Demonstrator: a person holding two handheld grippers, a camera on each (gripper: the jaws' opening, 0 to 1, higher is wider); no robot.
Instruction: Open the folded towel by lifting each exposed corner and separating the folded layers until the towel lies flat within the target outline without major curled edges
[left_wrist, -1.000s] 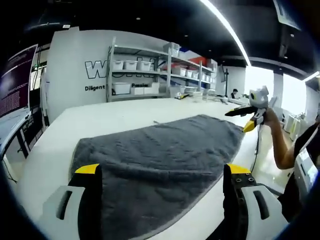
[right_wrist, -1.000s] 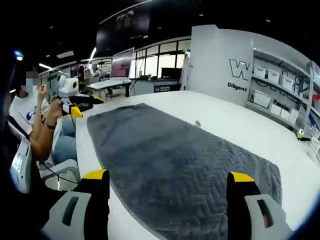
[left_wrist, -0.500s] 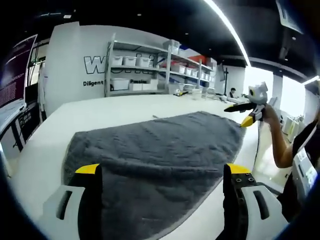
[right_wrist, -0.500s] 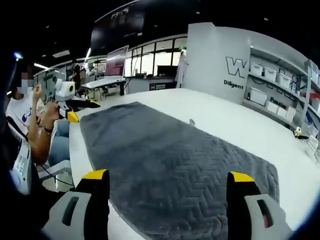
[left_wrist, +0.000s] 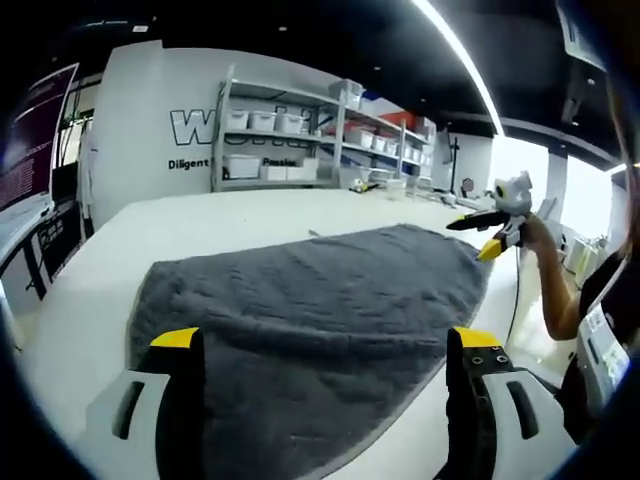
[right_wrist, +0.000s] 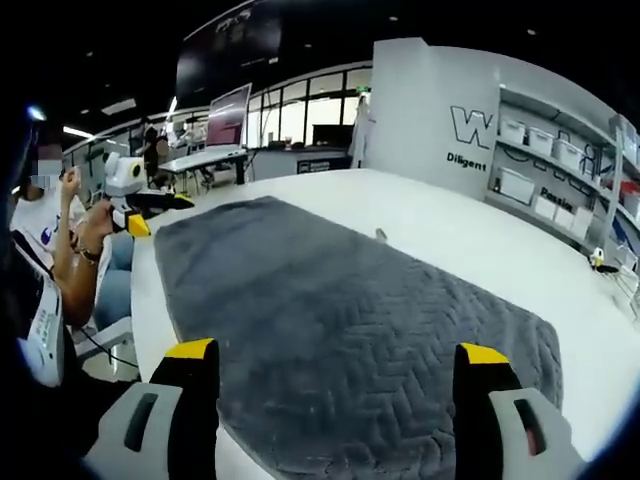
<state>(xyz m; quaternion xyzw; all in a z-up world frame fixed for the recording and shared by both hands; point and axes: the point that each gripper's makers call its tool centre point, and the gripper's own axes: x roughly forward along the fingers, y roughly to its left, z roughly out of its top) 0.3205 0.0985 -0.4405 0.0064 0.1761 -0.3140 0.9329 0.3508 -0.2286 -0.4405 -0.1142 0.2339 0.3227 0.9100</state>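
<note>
Grey towel (left_wrist: 310, 310) lies spread on the white counter (left_wrist: 230, 215), long axis running between my two tongs; looks mostly flat already, w/ a low ridge across the near part in the left gripper view. No target outline that I can make out. My guess at the step: check edges & smooth what's left. To do it well I'd come in low at a corner, pinch only the top layer, draw outward along the counter, not up, so nothing curls back. Left tongs (left_wrist: 315, 345) wide apart, holding nothing, hanging above the towel's near end. Right tongs (right_wrist: 338, 355) also wide apart, empty, above the opposite end; the left one (right_wrist: 135, 205) shows far off in that view.
</note>
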